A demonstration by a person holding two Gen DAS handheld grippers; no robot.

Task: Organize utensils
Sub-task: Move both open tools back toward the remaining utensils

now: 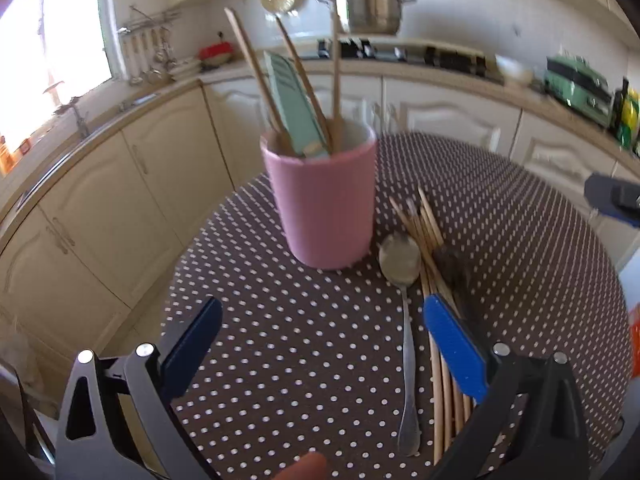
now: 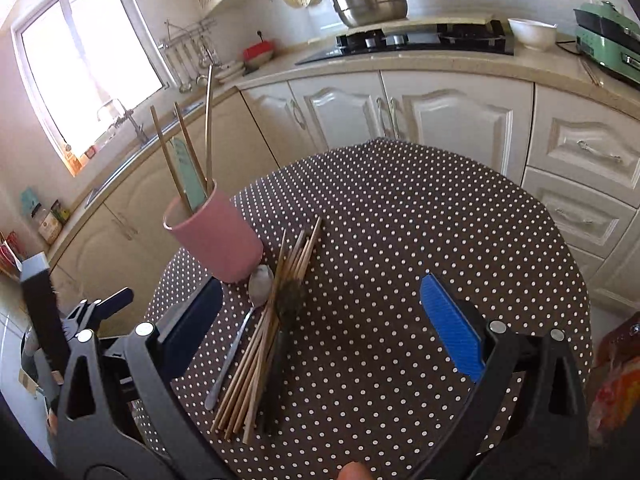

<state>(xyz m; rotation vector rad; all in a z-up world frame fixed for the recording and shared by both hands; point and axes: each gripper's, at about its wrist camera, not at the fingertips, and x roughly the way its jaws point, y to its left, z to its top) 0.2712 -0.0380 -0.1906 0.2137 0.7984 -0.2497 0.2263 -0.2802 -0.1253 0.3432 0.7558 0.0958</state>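
Looking down both cameras, I see a round bench (image 2: 420, 208) under a brown dotted cloth, with a pink cup (image 1: 324, 204) standing upright near its left edge. Three wooden sticks (image 1: 256, 72) and a pale green flat utensil (image 1: 296, 108) stand in the cup, leaning and pointing up.

Just right of the cup, a bundle of wooden chopsticks (image 2: 264, 340) lies flat on the cloth, its long axis running from the cup's base back toward me. A metal spoon (image 1: 404, 300) lies along the bundle's left side, bowl end near the cup's foot and handle pointing toward me. A dark brush-like utensil (image 2: 286, 320) lies on the bundle's right side, on the same line; I cannot make out its shape well.

My left claw (image 1: 320, 344) is spread wide and holds nothing; its right finger (image 1: 456, 352) sits over the chopsticks in the left view, though whether it touches them I cannot tell. My right claw (image 2: 320, 320) is also spread wide and empty, above the bare cloth to the right of the bundle.
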